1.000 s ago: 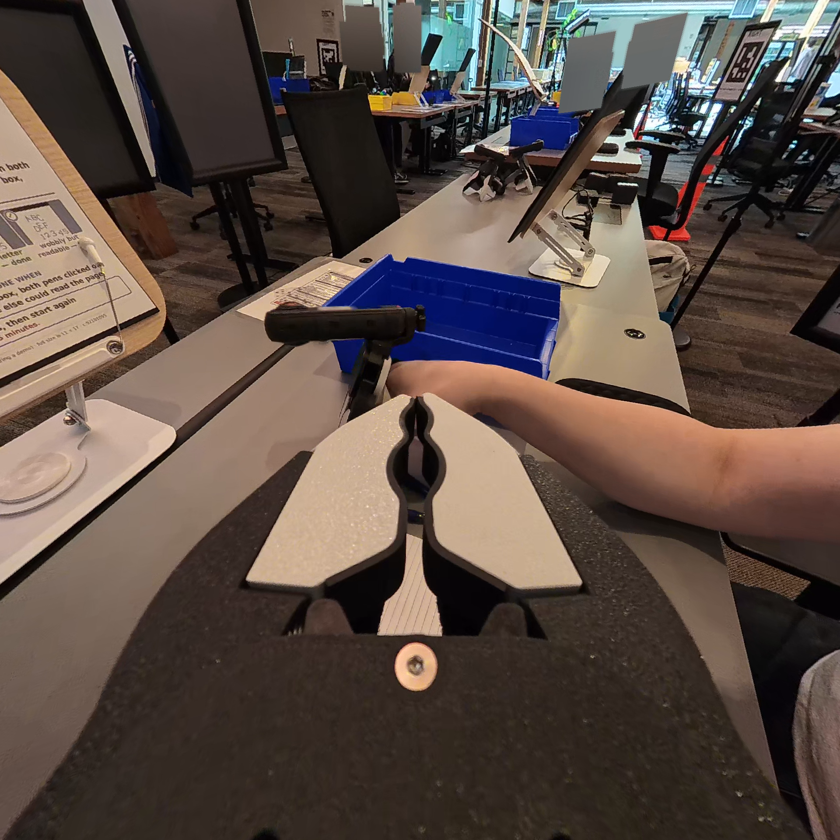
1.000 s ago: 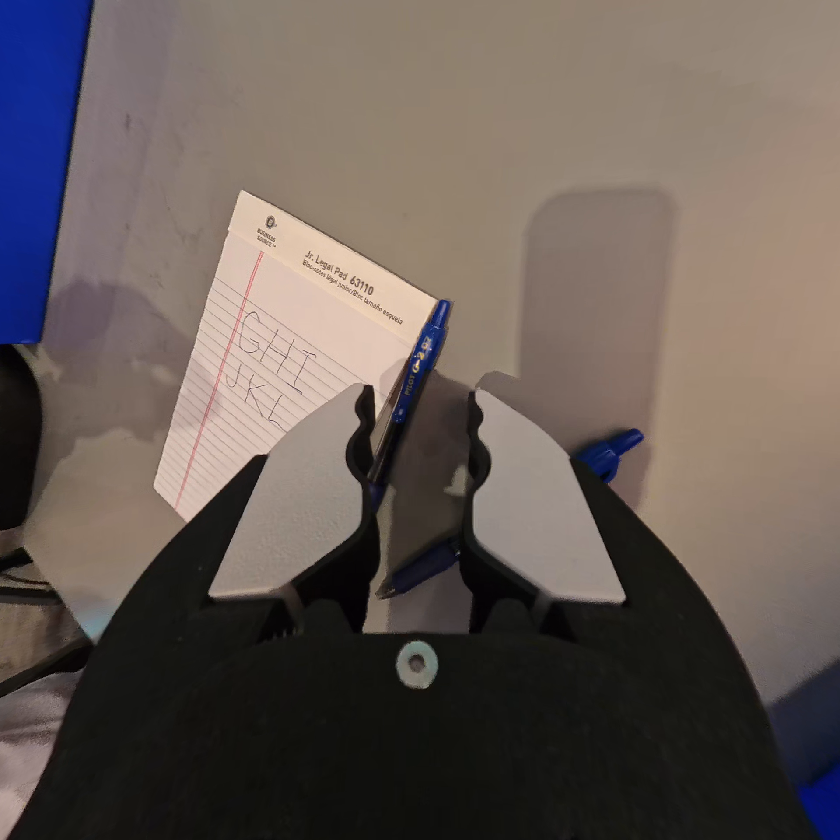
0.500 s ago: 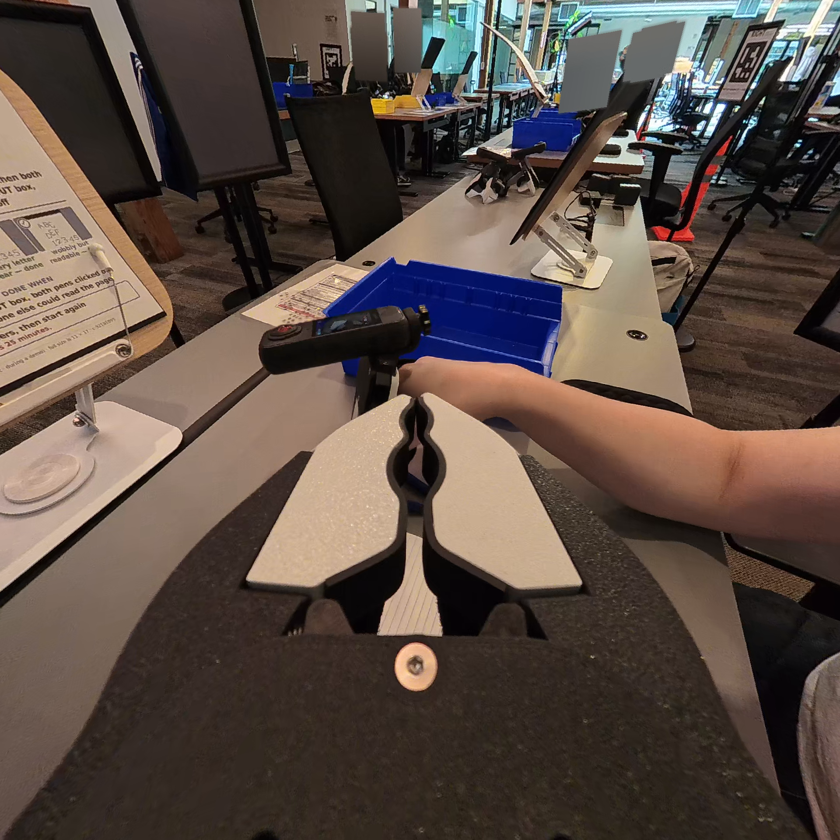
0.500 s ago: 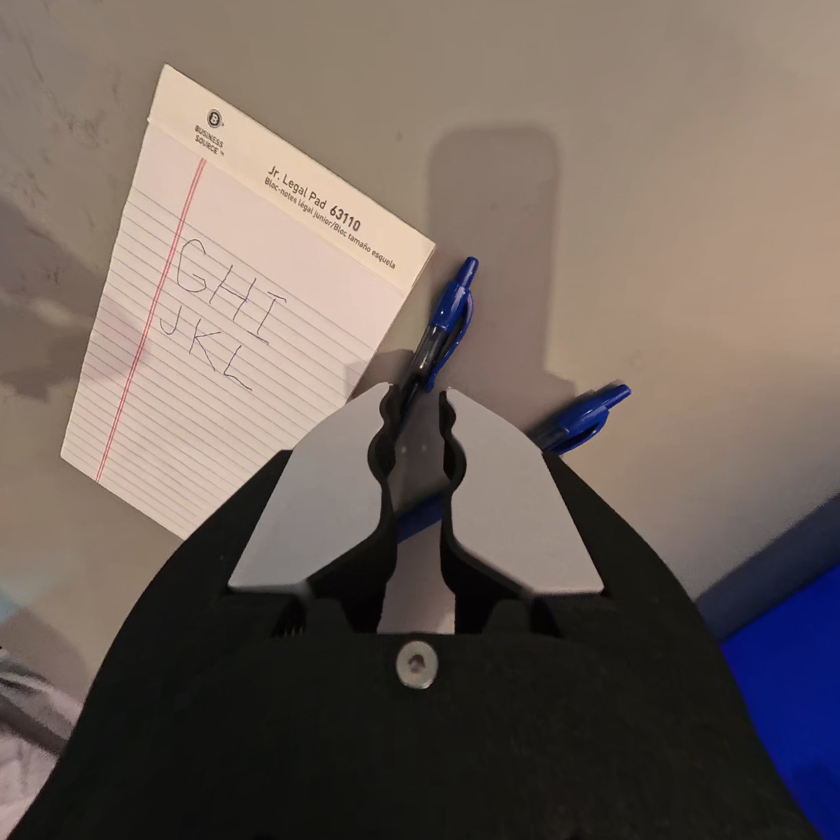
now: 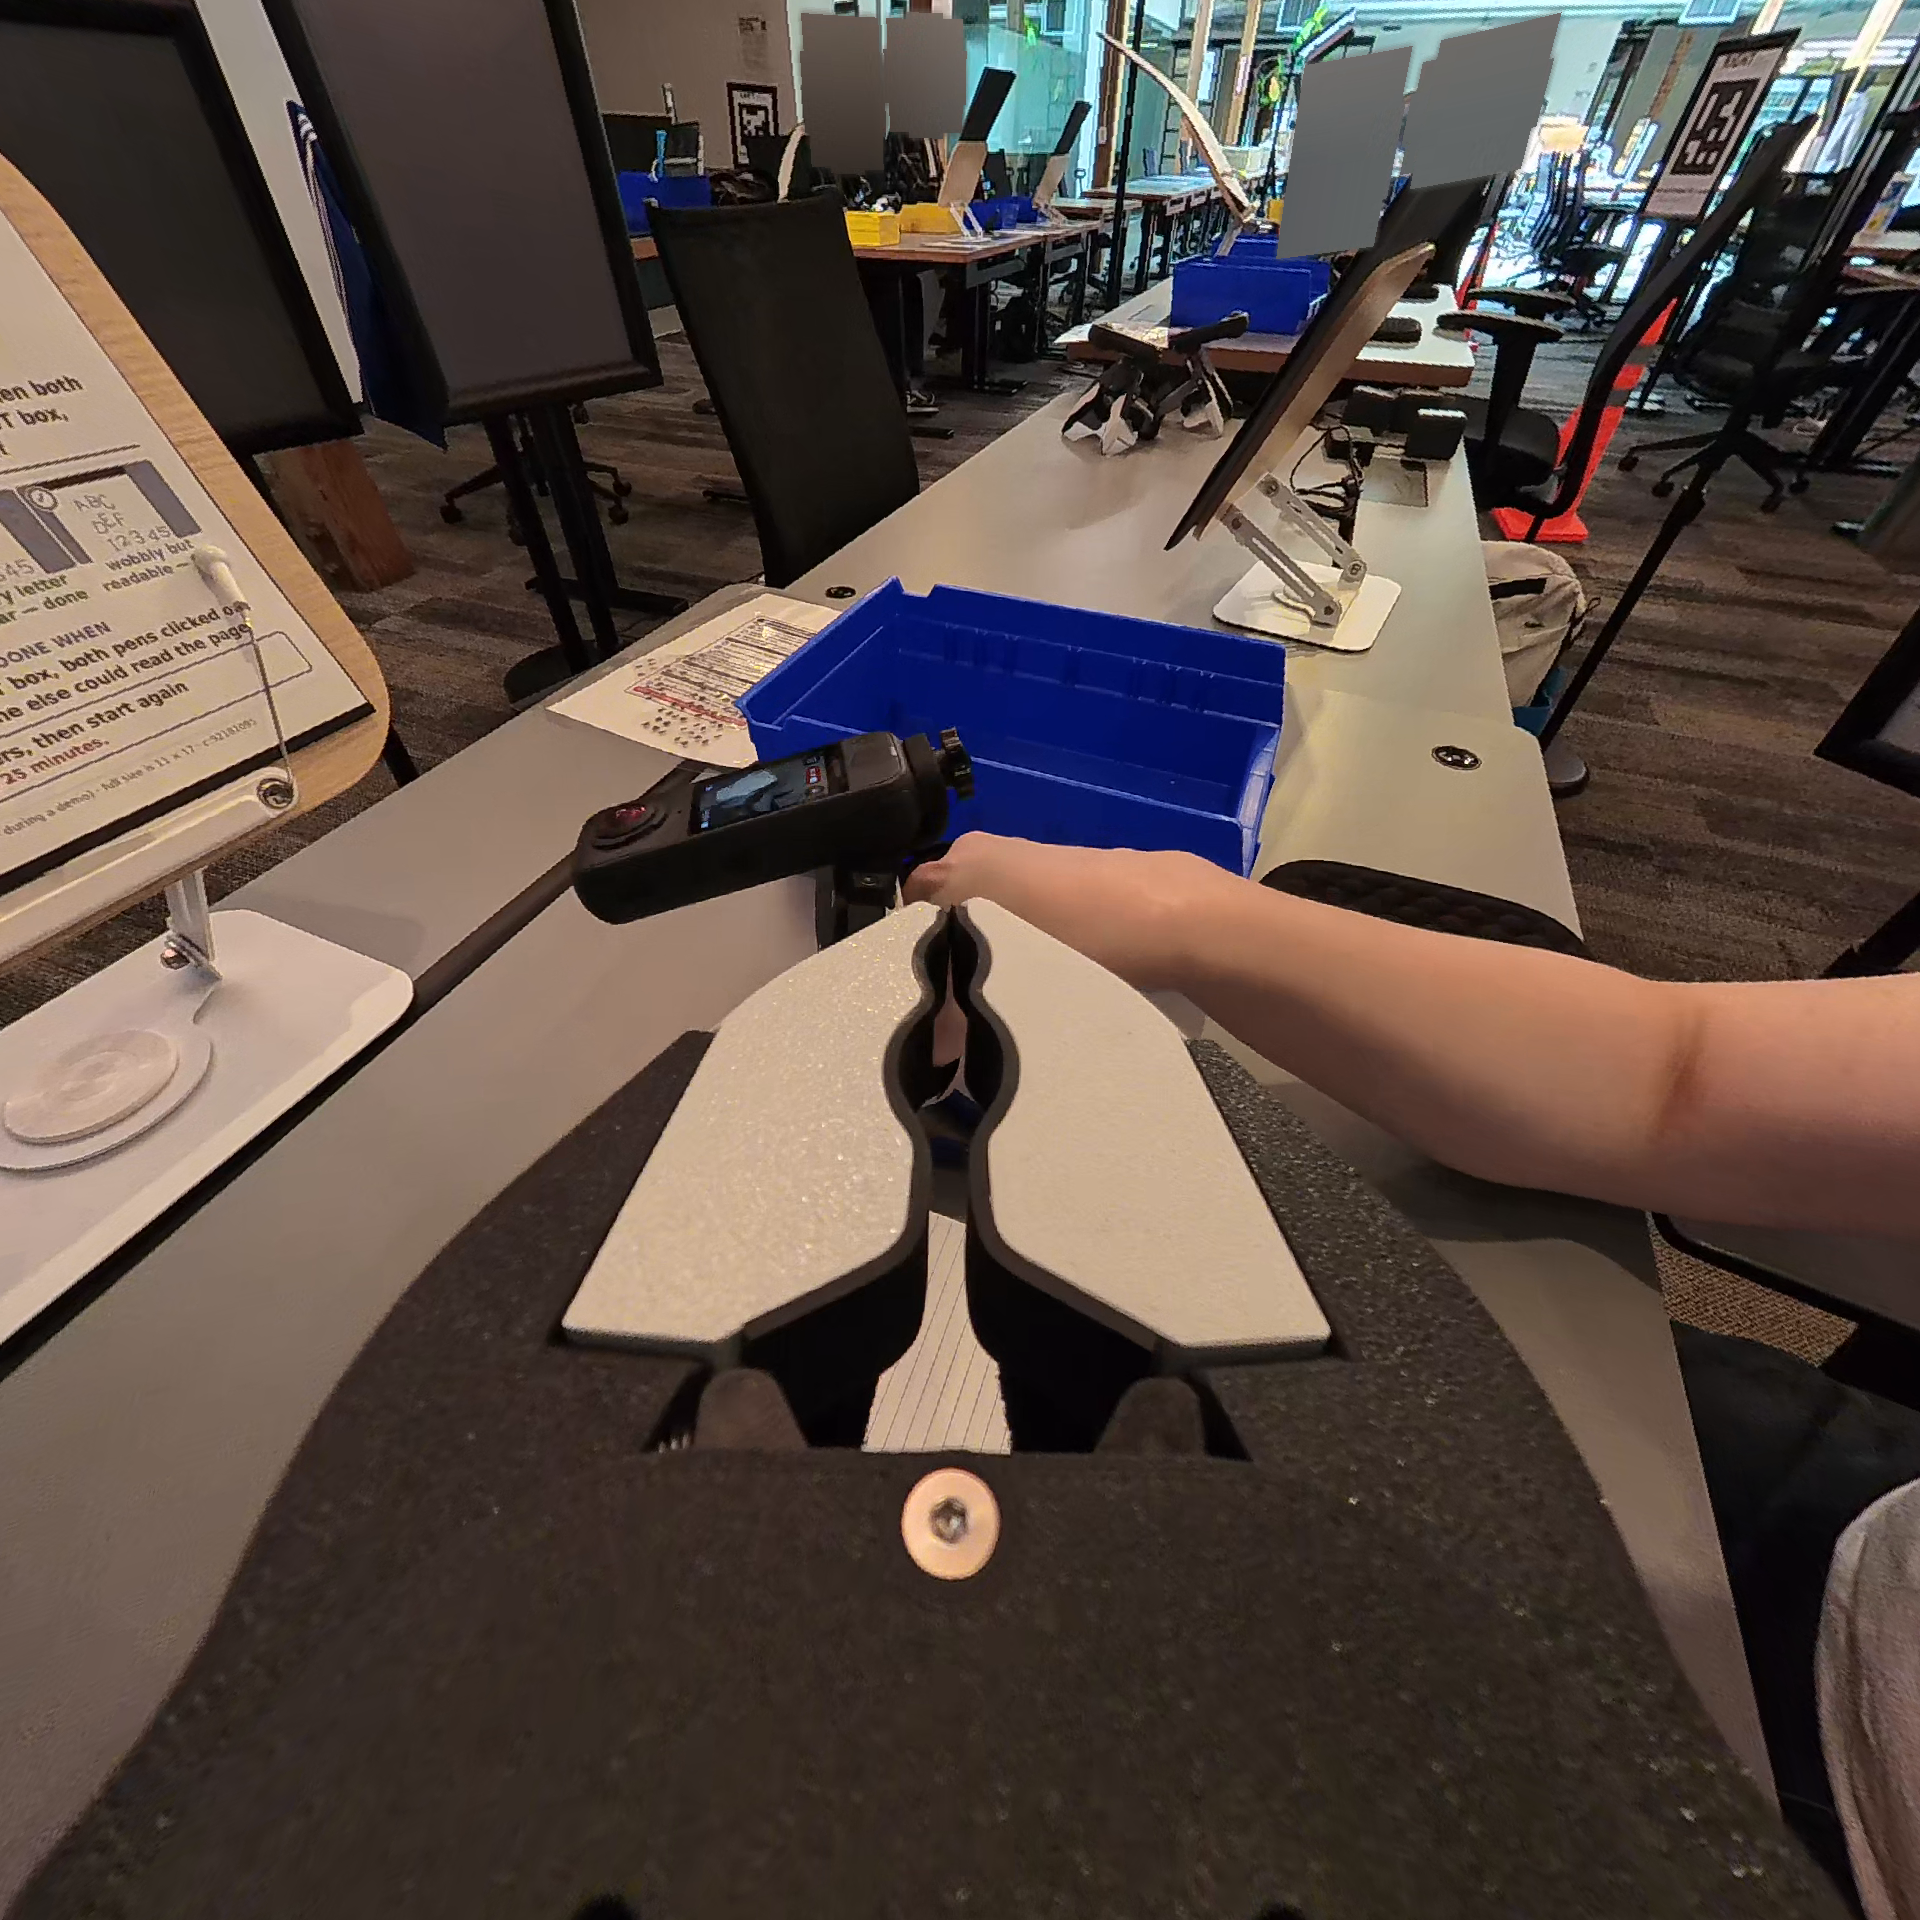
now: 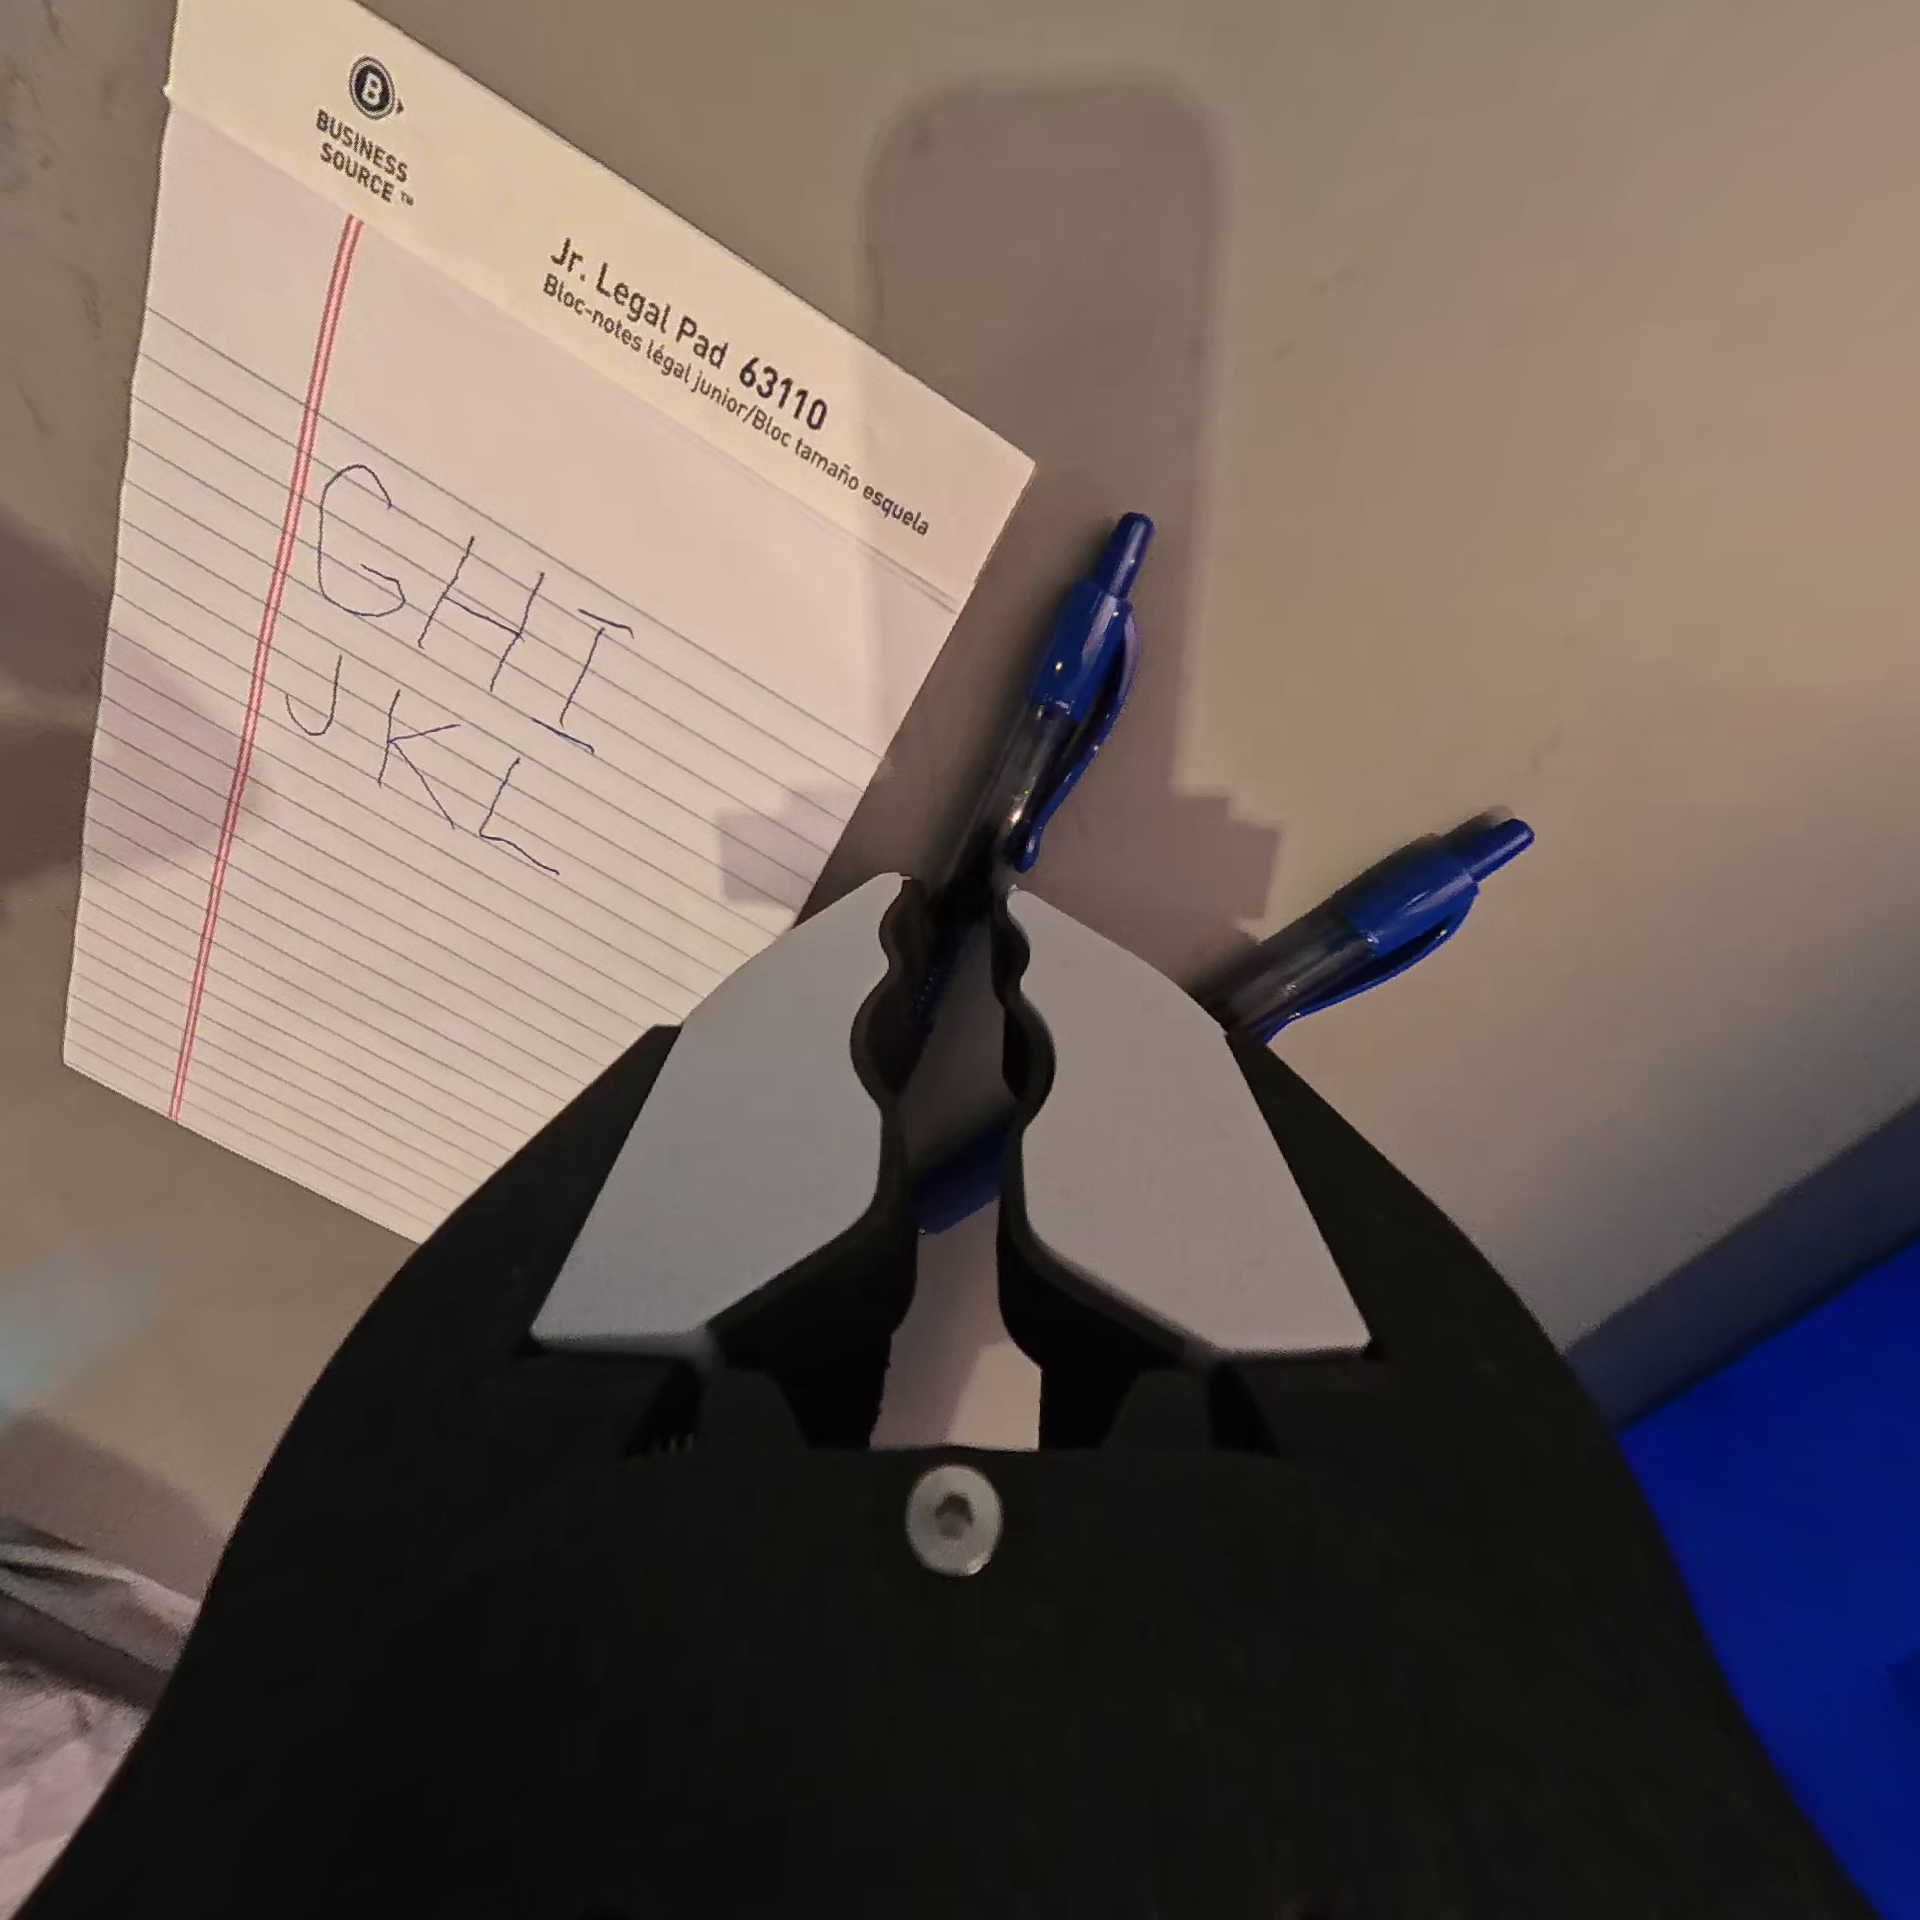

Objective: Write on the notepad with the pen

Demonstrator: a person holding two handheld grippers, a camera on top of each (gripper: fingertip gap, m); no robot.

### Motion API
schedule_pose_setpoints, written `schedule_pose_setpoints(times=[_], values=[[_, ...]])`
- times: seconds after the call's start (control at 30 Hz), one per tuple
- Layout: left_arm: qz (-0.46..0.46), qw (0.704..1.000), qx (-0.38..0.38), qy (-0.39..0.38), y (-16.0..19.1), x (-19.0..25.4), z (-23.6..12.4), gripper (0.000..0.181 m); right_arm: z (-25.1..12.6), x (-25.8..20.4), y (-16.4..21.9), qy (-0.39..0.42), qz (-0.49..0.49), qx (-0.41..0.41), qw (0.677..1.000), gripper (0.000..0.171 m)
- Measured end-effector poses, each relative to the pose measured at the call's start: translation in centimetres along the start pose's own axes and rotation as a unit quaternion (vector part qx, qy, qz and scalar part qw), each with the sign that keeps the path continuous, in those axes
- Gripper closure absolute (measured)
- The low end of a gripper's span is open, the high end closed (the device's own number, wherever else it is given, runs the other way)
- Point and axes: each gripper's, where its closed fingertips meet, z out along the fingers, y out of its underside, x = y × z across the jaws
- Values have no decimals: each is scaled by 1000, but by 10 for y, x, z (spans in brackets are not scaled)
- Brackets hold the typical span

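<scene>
Right gripper (image 6: 951,904) has its fingers nearly closed around the pen (image 6: 1049,717) at mid-barrel, just right of the notepad (image 6: 499,582) on the desk (image 6: 1507,416). Judged light, stiff and slick, the pen could twist; gripping nearer its rubber section seems safer. Left gripper (image 5: 951,920) is closed, apparently empty, over lined paper.

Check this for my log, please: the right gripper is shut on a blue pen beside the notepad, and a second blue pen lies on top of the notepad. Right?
Not quite. In the right wrist view the right gripper is shut on a blue pen beside the notepad, but the second blue pen lies on the bare grey table, off to the right, not on the notepad.
</scene>
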Motion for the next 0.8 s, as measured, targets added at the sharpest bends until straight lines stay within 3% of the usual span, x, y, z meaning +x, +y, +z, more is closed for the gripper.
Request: schedule_pose_setpoints(times=[0.5,0.8], values=[[1,1000,-6,3,3,2,4,181,0,1,-4,-46,44,18,998,160],[-5,1000,-14,6,9,1,8,181,1,2,-6,-34,29,25,999,156]])
